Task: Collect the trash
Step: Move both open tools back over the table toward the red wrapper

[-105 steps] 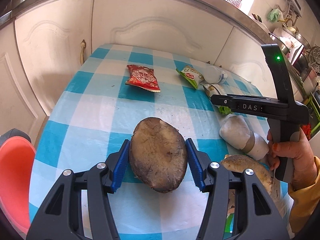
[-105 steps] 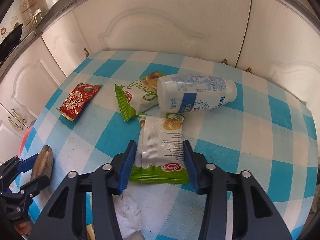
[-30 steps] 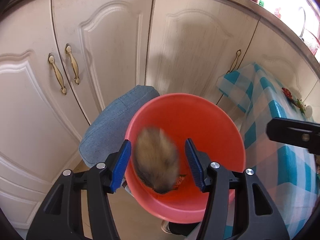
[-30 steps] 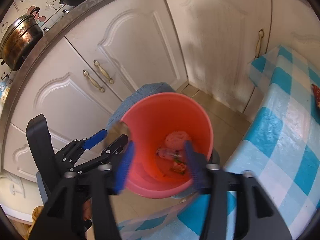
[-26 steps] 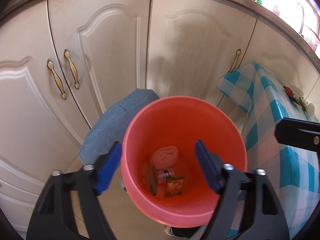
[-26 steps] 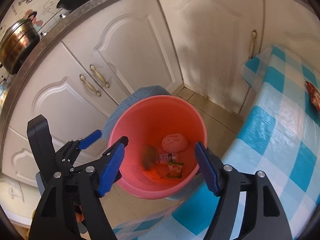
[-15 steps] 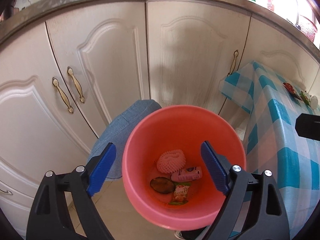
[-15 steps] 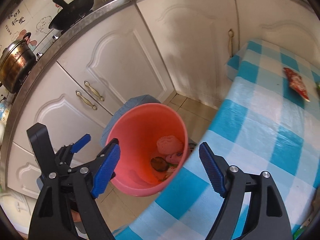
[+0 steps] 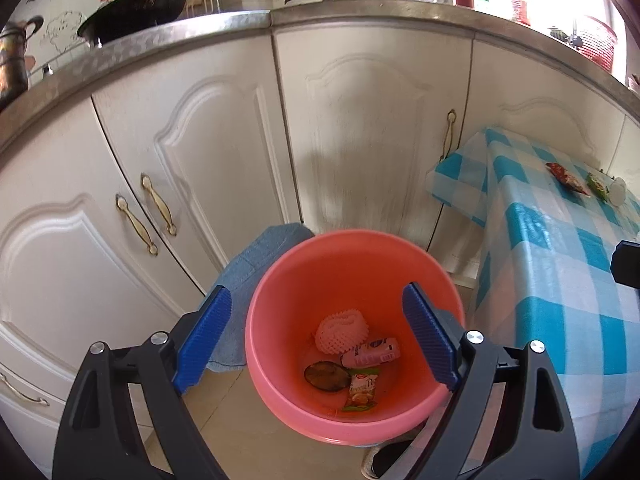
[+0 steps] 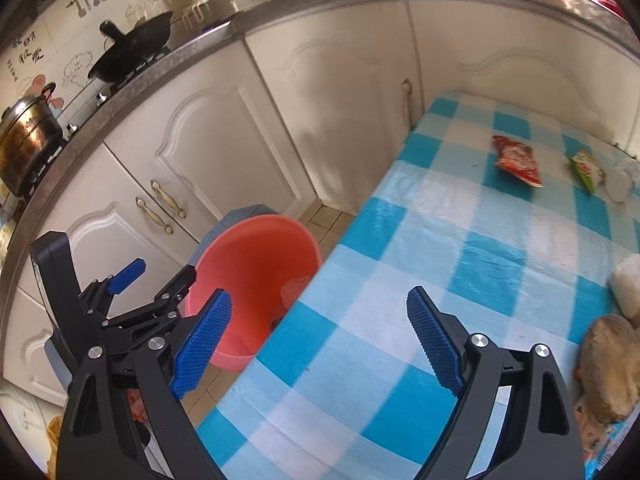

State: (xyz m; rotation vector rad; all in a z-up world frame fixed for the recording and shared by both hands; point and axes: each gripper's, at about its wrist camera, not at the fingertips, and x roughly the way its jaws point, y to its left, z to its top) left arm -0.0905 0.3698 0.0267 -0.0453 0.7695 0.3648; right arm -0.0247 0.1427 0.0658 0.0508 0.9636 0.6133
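Observation:
My left gripper (image 9: 314, 292) hangs open and empty over the pink bucket (image 9: 280, 280) on the floor. In the bucket lie a pink foam net (image 9: 342, 330), a small pink bottle (image 9: 370, 352), a brown husk (image 9: 324, 376) and a green snack wrapper (image 9: 362, 390). My right gripper (image 10: 320, 294) is over the near corner of the blue-checked table (image 10: 440, 240); its jaws are opening with nothing between them. On the table lie a red wrapper (image 10: 518, 160), a green wrapper (image 10: 584, 168), a white bottle (image 10: 620, 184) and a second brown husk (image 10: 612, 368).
White cabinet doors (image 9: 360, 140) with brass handles stand behind the bucket. A blue seat (image 9: 256, 264) is tucked against the bucket's far left side. A white lump (image 10: 628, 284) lies at the table's right edge. The counter above carries a wok (image 10: 136, 52) and a pot (image 10: 28, 136).
The brown husk dropped from my left gripper into the bucket, and both grippers spread wide. My right gripper swung right, off the bucket and over the table; the left one rose and drew back.

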